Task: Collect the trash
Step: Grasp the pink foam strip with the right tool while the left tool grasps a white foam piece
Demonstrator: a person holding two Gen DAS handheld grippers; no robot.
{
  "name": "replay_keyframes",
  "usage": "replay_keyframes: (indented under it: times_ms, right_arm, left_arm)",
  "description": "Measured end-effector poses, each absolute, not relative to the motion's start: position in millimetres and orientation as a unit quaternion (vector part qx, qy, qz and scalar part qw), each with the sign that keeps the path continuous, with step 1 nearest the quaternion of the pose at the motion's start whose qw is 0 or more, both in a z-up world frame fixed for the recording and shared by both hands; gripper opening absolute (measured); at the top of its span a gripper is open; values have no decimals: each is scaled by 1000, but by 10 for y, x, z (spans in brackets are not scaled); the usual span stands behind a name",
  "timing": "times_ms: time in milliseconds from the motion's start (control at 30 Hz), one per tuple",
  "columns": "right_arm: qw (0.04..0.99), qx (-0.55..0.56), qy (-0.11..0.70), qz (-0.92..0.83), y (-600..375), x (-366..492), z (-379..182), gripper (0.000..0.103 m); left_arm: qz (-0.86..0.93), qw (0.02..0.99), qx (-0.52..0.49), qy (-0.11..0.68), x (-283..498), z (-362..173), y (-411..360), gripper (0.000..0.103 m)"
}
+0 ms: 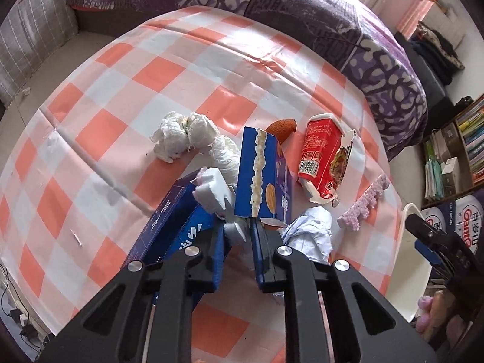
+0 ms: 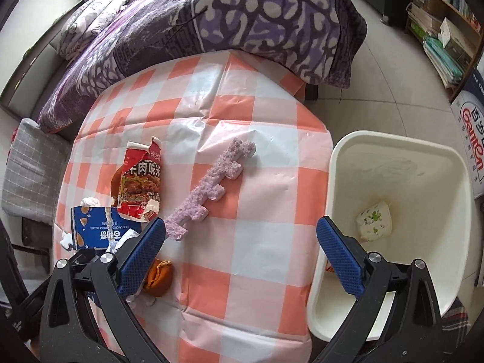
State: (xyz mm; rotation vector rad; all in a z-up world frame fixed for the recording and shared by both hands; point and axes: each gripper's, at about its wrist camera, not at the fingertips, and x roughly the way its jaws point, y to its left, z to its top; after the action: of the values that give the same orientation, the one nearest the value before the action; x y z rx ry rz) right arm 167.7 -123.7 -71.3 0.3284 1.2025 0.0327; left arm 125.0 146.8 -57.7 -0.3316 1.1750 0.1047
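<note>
My left tongs [image 1: 237, 236] point steeply down and are pinched on the bottom edge of the blue biscuit box [image 1: 263, 175], which stands up straight ahead of their tips, so I should lift it clear of the white foam [image 1: 213, 190] and crumpled tissue [image 1: 184, 134] before swinging over to the white bin [image 2: 393, 193]. My right tongs [image 2: 242, 248] are spread wide and empty, also tipped downward, with the purple foam strip [image 2: 211, 181] just ahead of their left finger and the bin under their right.
</note>
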Motion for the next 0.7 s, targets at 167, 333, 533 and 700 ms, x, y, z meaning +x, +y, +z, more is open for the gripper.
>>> replay_keyframes:
  times_ms: [167,333,533,700]
  right_arm:
    - [808,165,566,-2,-1094,1732,-847,96]
    - [813,159,559,-13,-930,1777,-927,96]
    - [805,169,569,-19,-780,1871,-1096,96]
    - [813,150,561,-41,-686,1931,-1152,97]
  left_arm:
    - [47,832,-178,524,1156,-333,1656,12]
    - [52,846,-206,489,1068,-82,1892,11]
    - [47,851,-245,463,1001,119,2115,11]
    - [49,847,-250,465,977,106,2205,11]
